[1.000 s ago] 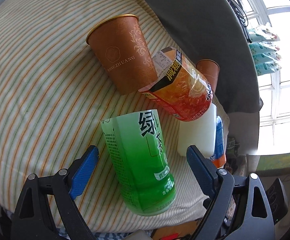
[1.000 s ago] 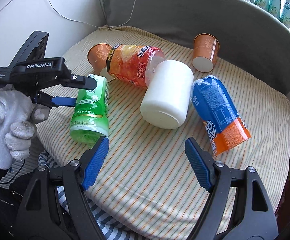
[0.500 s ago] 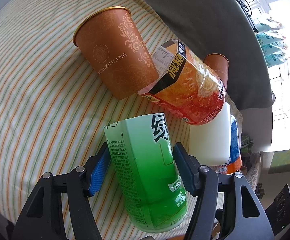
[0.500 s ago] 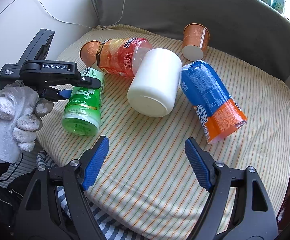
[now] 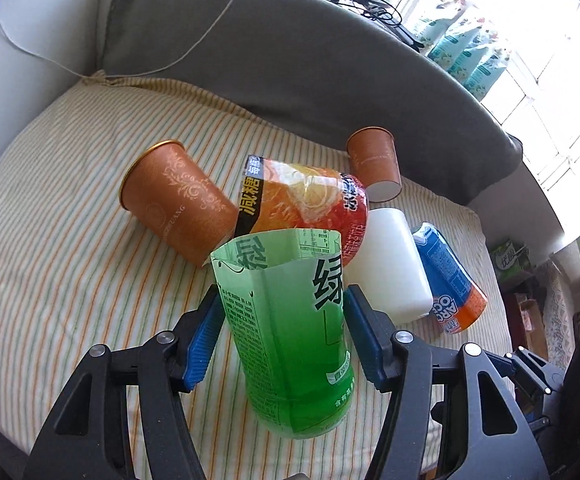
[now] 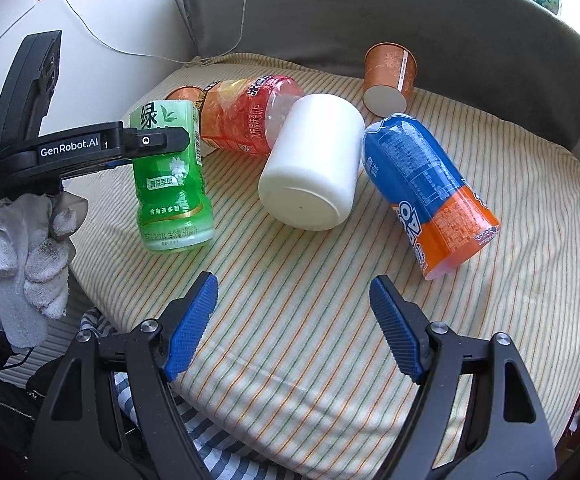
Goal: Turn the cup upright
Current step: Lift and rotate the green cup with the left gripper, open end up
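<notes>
While left tongs (image 5: pixel 283 326) clamp green cup (image 5: pixel 290 328) near-upright, right tongs (image 6: pixel 294 326) gape.

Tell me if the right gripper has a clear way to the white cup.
Probably yes. The right gripper is open and holds nothing, and only bare striped cushion lies between it and the white cup. The blue-orange cup lies close beside the white cup, which may crowd one finger.

Left tool (image 5: pixel 283 332) clamped, right tool (image 6: pixel 293 326) spread wide

large brown cup (image 5: pixel 177 204) – base hidden by orange-label cup (image 5: pixel 302 204) | small print – unreadable
</notes>
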Tool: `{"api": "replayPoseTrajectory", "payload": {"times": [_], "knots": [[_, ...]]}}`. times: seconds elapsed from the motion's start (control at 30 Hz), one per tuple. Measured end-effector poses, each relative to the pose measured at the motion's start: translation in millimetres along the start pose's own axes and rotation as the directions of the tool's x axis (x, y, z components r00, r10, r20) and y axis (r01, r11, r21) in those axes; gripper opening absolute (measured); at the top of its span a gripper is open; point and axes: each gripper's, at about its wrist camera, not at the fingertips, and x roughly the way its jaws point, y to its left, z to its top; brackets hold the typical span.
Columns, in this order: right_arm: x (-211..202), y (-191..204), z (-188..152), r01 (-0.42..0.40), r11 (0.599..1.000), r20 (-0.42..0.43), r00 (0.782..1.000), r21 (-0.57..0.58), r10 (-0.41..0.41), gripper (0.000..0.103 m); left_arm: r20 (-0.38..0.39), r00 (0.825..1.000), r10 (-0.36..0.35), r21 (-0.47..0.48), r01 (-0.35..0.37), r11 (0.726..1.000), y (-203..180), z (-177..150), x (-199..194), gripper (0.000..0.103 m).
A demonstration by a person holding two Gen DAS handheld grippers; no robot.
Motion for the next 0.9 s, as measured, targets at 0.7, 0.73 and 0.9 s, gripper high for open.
{"api": "replayPoseTrajectory", "payload": {"times": [0.7,0.73,0.9], "knots": [[-6,-9,-8,0.019,0.998,0.008,1.0,0.059,-0.02,0.081,0.106,0.994,0.029,0.192,-0.049,0.98,-28,-3,6,0.058],[-6,-10,-8,0.019,0.998,0.008,1.0,0.063,-0.02,0.081,0.109,0.994,0.029,0.2,-0.051,0.978,-28,-4,6,0.058],[-7,-11,-9,0.023,0.997,0.012,1.0,0.07,-0.024,0.081,0.125,0.992,0.03,0.244,-0.061,0.968,-33,-7,5,0.058]]}}
